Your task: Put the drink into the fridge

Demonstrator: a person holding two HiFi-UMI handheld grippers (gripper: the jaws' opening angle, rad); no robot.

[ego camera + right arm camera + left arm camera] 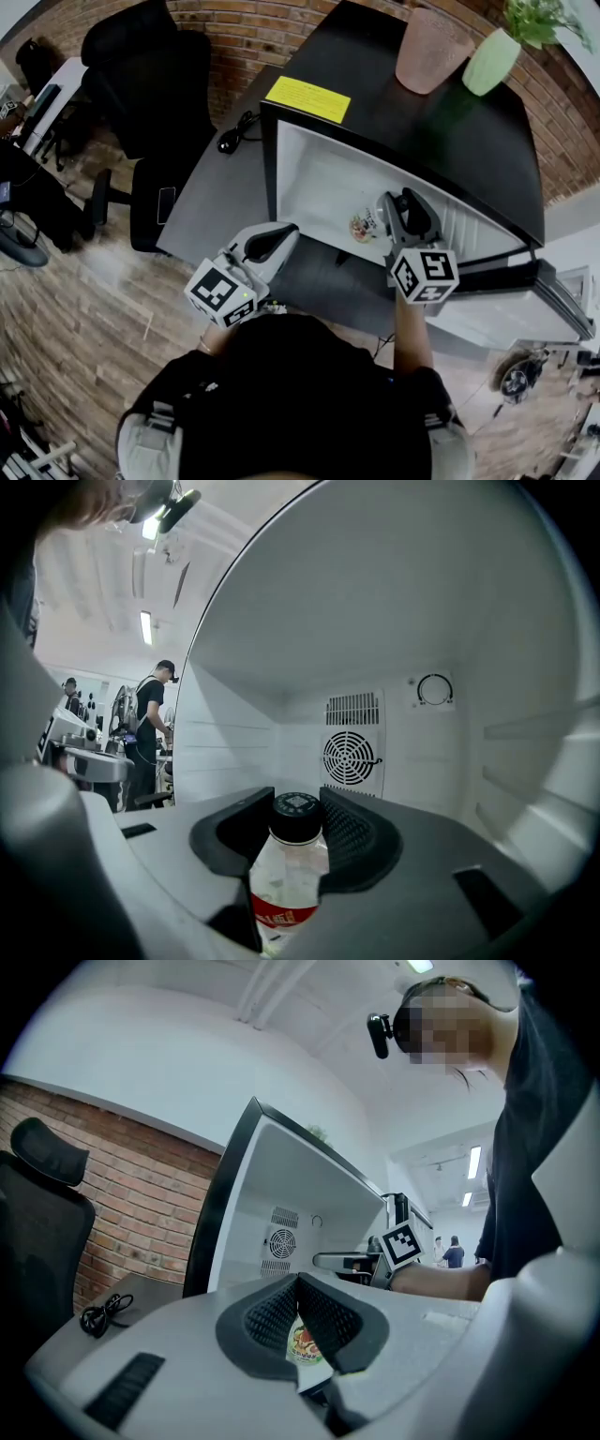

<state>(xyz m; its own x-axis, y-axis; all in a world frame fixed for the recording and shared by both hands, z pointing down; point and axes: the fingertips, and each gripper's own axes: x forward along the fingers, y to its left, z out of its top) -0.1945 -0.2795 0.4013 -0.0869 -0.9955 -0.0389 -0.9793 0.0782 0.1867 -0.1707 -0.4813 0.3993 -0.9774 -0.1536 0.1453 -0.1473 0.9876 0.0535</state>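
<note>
The drink is a clear bottle (286,874) with a black cap and a red label. My right gripper (292,797) is shut on its neck and holds it inside the white fridge (234,667). From the head view, this gripper (398,211) reaches into the open fridge (309,178), with the bottle (364,225) beside its jaws. My left gripper (272,242) hangs outside, by the fridge's lower left front. Its jaws (298,1281) meet at the tips, and a small white packet (305,1342) with a colourful print sits between them.
The fridge door (525,291) hangs open at the right. On the black fridge top stand a pink cup (429,47) and a green vase (490,58). A black office chair (150,103) stands left of the grey table (202,187). A round fan vent (350,757) is on the fridge's back wall.
</note>
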